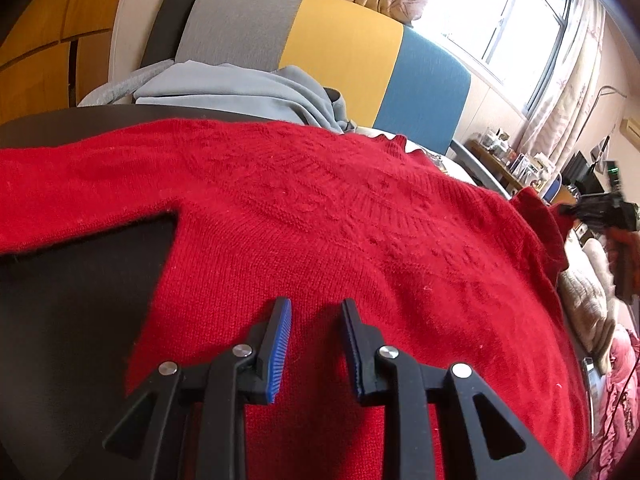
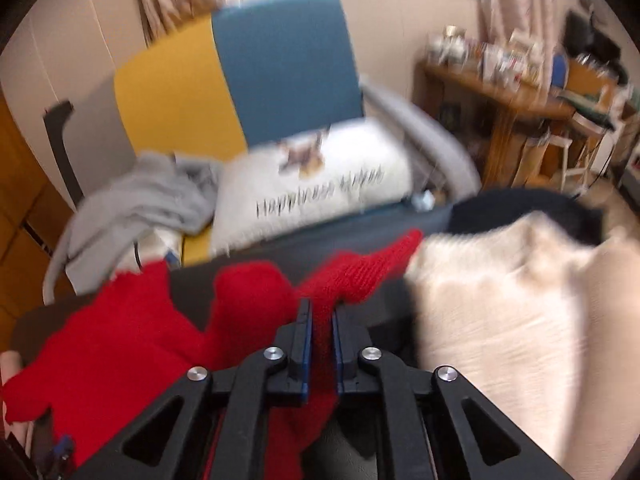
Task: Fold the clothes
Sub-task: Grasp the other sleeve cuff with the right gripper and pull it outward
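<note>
Red knit sweater lying across dark desk, left gripper hovering with fingers apart and empty, right gripper fingers pinching a red sleeve, sleeve's end blurring beside cream cushion.

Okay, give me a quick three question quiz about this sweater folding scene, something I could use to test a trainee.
1. True or false: the left gripper is clamped on the red sweater.
2. What is the right gripper holding? A) grey garment B) part of the red sweater C) white cushion
3. What surface is the sweater spread on?

Key: 1. False, its jaws stand open above the knit. 2. B. 3. A dark table.
</note>
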`<state>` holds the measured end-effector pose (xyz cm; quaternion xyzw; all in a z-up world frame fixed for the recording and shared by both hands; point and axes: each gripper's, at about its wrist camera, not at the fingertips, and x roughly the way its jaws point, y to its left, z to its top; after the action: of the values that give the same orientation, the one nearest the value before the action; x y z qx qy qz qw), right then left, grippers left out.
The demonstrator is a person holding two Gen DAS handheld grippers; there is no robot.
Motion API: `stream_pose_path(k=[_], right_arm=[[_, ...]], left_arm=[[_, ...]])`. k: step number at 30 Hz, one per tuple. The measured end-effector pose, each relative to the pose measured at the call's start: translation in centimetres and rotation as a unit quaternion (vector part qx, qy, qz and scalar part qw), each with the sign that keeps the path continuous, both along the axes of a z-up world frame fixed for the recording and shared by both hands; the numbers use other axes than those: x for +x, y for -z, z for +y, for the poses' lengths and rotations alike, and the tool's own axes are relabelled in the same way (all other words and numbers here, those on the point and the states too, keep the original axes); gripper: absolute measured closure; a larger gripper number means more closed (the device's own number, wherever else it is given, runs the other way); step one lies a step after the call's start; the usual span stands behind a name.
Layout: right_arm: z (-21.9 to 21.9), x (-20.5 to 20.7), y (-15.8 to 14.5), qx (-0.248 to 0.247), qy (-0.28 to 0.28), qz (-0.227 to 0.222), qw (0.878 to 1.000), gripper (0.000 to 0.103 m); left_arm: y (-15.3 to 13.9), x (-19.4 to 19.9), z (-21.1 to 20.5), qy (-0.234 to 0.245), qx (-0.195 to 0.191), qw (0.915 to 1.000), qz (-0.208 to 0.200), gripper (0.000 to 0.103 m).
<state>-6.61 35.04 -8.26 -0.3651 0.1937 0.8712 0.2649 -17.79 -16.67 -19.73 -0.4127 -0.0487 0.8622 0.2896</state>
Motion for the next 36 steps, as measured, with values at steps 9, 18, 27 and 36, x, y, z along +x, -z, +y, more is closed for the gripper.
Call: stream_pose_path(k=[9, 18, 27, 36], right_arm=[[4.5, 9.4, -10.5, 0.136, 0.116, 0.038, 0.983, 0.095], [12.7, 16.4, -1.9, 0.03, 0.271, -0.019, 0.962, 0.095], [4.9, 17.9, -6.7, 0.155, 0.284, 0.039, 0.945, 0.057], [-11.3, 1.2, 5.7, 0.006, -0.123, -0.089, 0.988, 0.089]], left_arm=[[0.0, -0.2, 0.0, 0.0, 0.003, 1.0, -0.001, 0.078], [0.0, 0.2, 0.4, -0.002, -0.007, 1.0, 0.003, 0.078], [0.0, 0.6, 0.6, -0.005, -0.015, 0.9998, 0.007, 0.078], [-0.9, 1.9, 2.4, -0.002, -0.103, 0.9941, 0.032, 0.076]])
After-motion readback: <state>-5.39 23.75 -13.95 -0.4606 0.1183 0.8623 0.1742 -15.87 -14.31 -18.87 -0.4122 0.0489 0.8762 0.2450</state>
